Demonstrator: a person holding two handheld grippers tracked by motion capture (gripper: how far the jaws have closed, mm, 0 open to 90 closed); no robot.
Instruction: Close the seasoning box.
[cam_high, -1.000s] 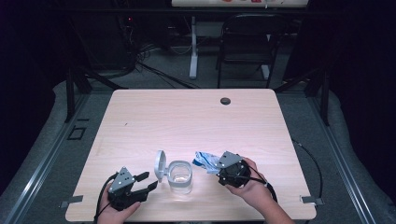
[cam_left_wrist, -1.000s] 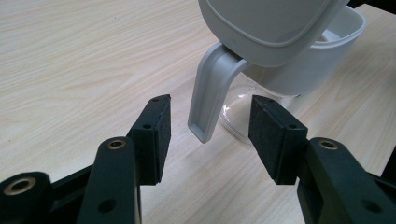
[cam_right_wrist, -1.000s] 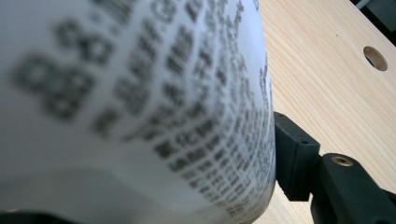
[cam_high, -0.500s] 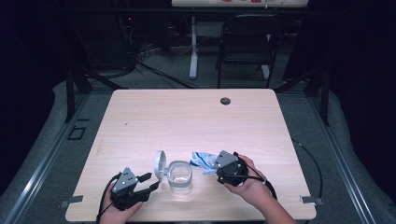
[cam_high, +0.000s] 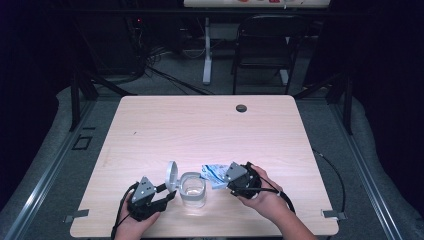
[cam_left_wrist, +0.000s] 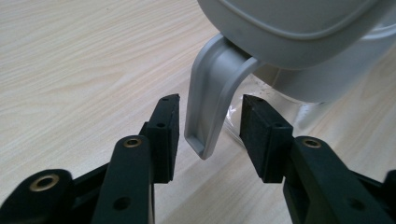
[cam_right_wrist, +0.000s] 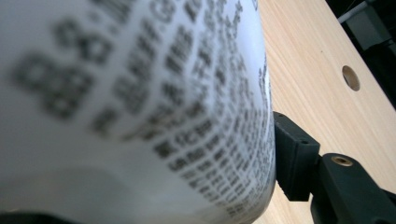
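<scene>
Pale wood table is carrying a clear square plastic jar with its grey hinged lid standing open, between the two tongs. Left tongs are sitting just beside the jar; right tongs are clasping a white-and-blue printed packet above the jar's far side.

Left gripper view: jaws, having just been closing, are straddling the lid's grey latch tab, not yet pinching.

Right gripper view: the packet is pressing against the jaw pad. Steadying the jar appears underway; tipping the packet in likely follows.
</scene>
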